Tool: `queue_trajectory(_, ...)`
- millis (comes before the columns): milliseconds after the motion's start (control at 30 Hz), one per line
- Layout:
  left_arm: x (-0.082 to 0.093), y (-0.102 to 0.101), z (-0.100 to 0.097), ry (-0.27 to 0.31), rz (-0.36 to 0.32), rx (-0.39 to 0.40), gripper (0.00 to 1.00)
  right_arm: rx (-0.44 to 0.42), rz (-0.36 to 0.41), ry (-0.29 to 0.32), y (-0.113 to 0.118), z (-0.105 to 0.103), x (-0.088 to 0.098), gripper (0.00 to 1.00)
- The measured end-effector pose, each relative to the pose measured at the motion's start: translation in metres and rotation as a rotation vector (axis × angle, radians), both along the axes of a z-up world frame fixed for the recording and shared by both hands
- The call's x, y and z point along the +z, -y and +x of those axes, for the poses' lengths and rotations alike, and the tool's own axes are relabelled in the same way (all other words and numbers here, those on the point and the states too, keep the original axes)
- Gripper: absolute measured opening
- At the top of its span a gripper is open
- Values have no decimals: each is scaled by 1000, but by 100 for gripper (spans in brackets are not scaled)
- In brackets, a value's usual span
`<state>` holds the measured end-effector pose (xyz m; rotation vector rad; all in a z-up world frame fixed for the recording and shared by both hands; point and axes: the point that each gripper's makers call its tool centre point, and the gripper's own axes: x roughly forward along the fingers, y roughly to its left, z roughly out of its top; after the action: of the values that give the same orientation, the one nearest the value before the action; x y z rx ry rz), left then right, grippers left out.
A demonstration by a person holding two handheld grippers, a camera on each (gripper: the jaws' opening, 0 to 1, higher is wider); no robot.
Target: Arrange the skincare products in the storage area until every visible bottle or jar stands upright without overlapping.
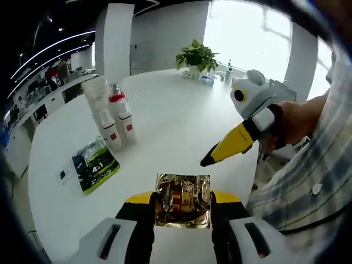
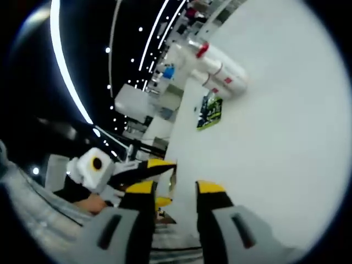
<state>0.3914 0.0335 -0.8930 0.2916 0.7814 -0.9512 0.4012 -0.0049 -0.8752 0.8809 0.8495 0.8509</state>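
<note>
in the left gripper view, the left gripper (image 1: 183, 204) has its two jaws squeezed on a shiny gold packet (image 1: 183, 199), held up over the white table (image 1: 181, 132); the right gripper (image 1: 208, 161) comes in from the right, held by a hand (image 1: 297, 122), and i cannot tell there if its yellow tip is apart or together; white bottles with red caps (image 1: 116, 118) stand close together far back on the left; a green and black packet (image 1: 94, 165) lies flat just in front of them; a potted plant (image 1: 196, 56) sits far away; in the right gripper view, the right gripper (image 2: 175, 190) has its jaws apart with nothing between them
</note>
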Motion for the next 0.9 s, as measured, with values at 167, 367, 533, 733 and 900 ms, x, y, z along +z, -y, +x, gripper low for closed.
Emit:
queue_trajectory(167,10,20,-13,39,25,-140,41,63,23,-53,-7,-15,-5,26)
queue_trajectory(367,13,34,-29,93,101,-323,41,87,46,-73,-8,-25,-4,16)
queue_trajectory(533,16,51,-44,127,114,-459,41,84,61,-78,-5,-30,-2,9)
queue_trajectory(733,14,58,-49,129,106,-491,41,57,63,-85,5,-39,-6,1)
queue_trajectory(900,11,58,-45,56,21,-388,47,6,110,-81,12,-39,0,0)
